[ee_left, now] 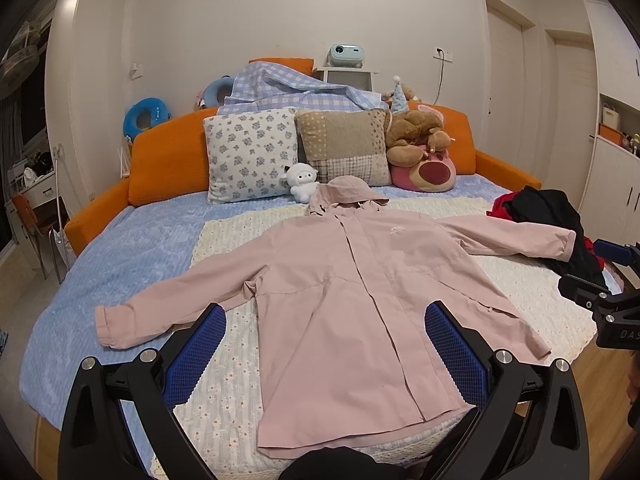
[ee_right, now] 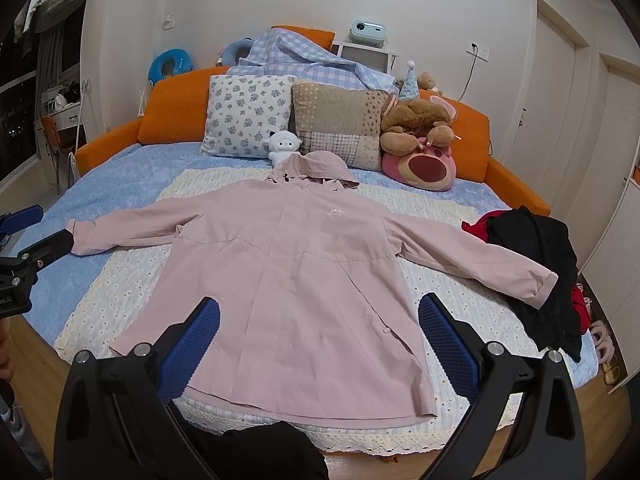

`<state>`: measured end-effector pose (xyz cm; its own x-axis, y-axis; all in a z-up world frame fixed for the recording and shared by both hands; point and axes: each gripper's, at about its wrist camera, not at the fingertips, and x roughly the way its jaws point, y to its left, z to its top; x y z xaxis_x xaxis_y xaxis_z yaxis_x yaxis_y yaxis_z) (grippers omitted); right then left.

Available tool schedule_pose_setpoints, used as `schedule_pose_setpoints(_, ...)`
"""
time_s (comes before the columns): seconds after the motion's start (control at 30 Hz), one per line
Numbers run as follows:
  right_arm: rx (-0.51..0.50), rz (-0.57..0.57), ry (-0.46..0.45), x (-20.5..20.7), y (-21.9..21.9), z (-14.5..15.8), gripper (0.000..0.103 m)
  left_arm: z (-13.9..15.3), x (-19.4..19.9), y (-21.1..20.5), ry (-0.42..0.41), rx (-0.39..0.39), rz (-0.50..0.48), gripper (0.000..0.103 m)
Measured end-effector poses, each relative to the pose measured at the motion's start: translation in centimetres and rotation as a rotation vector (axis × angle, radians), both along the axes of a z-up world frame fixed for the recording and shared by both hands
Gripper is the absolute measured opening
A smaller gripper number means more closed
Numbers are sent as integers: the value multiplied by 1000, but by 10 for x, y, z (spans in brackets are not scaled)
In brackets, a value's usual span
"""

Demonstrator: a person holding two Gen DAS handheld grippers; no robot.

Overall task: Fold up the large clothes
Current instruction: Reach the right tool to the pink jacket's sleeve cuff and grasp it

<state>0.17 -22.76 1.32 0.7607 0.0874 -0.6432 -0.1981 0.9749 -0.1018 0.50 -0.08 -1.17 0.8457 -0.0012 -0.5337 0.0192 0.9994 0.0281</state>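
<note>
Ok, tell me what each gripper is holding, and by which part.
Nothing. The left gripper and right gripper are both open above the jacket, which lies flat on the bed.

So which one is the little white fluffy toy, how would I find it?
Start at the bed's orange headboard and look at the two pillows leaning on it. The little white toy sits in front of them, where the flowery pillow meets the patchwork pillow, just behind the pink jacket's hood. It is white and smaller than the brown and pink plush toys to its right.
</note>
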Motion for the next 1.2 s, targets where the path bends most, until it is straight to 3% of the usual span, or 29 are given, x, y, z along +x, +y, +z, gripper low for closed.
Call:
schedule_pose_setpoints(0.3,60,-54,-31,21,-37,-1,98,-9,44,-28,58,4,-49,101)
schedule_pose_setpoints(0.47,73,-120,-113,51,-91,-5,98,-19,92,-68,117,2,-142,101)
schedule_pose_setpoints(0.6,109,-191,-166,77,-152,-12,98,-29,139,-113,156,-21,-266,101)
schedule_pose_setpoints(0.73,127,-322,-169,117,-242,-29,91,-47,198,-158,185,-118,-442,101)
schedule_pose_setpoints(0.93,204,-509,-81,170,-379,-79,88,-99,294,-222,270,-118,-486,101)
schedule_pose_setpoints(1.07,189,-586,-33,196,-441,-117,87,-143,348,-239,312,-147,-479,101)
schedule_pose_setpoints(1.13,185,-637,-12,210,-469,-135,79,-163,375,-245,333,-198,-498,101)
schedule_pose_setpoints(1.2,198,-664,0,220,-487,-148,78,-178,396,-247,361,-222,-478,101)
